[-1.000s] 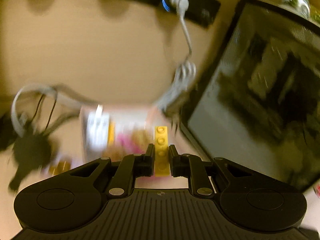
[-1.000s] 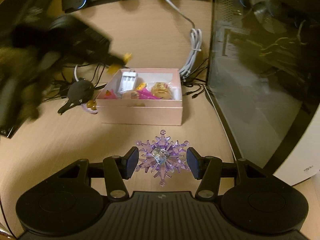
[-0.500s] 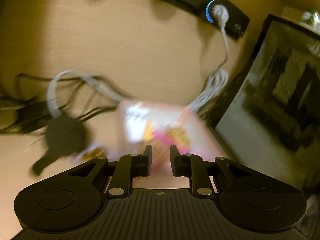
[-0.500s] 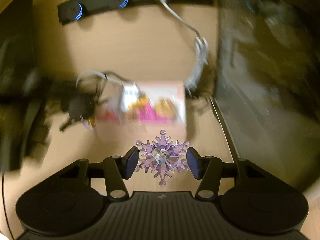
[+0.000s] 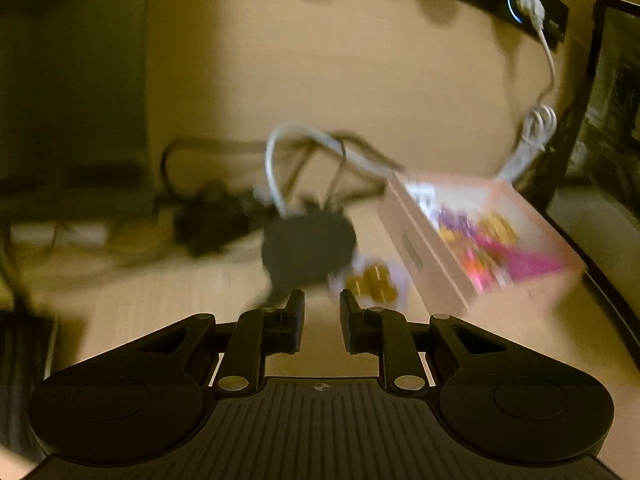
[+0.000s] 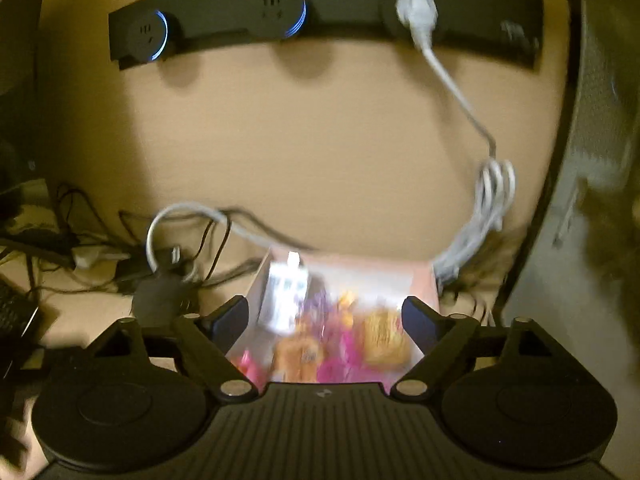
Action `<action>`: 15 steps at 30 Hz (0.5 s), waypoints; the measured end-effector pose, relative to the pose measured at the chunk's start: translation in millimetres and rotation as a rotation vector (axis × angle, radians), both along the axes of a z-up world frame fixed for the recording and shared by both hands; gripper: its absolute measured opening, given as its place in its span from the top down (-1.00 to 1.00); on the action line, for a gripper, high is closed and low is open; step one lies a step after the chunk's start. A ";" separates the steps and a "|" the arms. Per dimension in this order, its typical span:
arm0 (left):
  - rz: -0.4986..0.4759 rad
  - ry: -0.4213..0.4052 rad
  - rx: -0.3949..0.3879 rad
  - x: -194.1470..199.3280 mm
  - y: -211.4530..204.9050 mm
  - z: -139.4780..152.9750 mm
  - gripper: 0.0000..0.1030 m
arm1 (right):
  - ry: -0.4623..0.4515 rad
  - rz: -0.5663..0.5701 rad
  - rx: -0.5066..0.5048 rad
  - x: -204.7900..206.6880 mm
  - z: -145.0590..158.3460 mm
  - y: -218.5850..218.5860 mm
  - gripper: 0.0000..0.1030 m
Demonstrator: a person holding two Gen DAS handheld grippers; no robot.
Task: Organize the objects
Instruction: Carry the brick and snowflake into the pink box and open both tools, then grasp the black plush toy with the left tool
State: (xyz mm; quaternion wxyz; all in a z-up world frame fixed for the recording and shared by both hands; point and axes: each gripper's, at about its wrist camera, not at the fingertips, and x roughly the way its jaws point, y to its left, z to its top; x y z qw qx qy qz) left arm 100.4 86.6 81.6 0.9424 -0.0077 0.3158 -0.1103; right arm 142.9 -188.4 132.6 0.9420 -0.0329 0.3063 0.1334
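Left gripper (image 5: pixel 322 312): jaws a narrow gap apart, nothing between them, over bare wooden desk (image 5: pixel 168 304). Just past the fingertips lies a dark rounded object (image 5: pixel 308 250), blurred, can't tell what it is. Touching its right side are small gold pieces (image 5: pixel 372 284) on the desk, also blurred. Right of those, near the desk's right edge, sits the pink box (image 5: pixel 436 256), open-topped, with pink, orange and purple bits inside. Behind the dark object is a tangle of black and grey cables (image 5: pixel 288 156).

Right gripper (image 6: pixel 324 316): jaws spread wide, nothing pinched, hovering directly above the pink box (image 6: pixel 420 276). Seen between the fingers, inside the box: a white item (image 6: pixel 286 292) at the far left corner, an orange lump (image 6: pixel 298 356) nearest, a yellow-gold wrapped piece (image 6: pixel 382 336) to the right, pink stuff around them. All motion-blurred, so can't name them.

At the back of the desk a black power strip (image 6: pixel 224 12) is on the wall with blue-ringed sockets. A white plug (image 6: pixel 416 10) is in it. Its coiled white cord (image 6: pixel 490 196) hangs to the box's far right corner. A dark glass-sided case (image 6: pixel 600 200) stands along the right edge.
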 end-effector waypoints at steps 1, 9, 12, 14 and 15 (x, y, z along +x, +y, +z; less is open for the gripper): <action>-0.017 -0.021 0.012 14.2 -1.8 3.7 0.60 | 0.020 -0.010 0.000 -5.0 -5.9 -2.2 -0.64; -0.176 0.042 0.199 93.5 -21.7 -11.3 0.50 | 0.125 -0.085 -0.051 -51.9 -48.4 -31.8 -0.67; -0.299 -0.021 0.324 95.0 -34.0 -17.7 0.50 | 0.164 -0.102 -0.052 -63.8 -58.1 -40.1 -0.74; -0.332 -0.027 0.356 97.7 -39.0 -18.2 0.50 | 0.184 -0.115 -0.041 -70.6 -63.8 -41.7 -0.90; -0.336 -0.026 0.358 100.7 -40.8 -18.2 0.50 | 0.190 -0.119 -0.038 -72.8 -65.9 -40.8 -0.92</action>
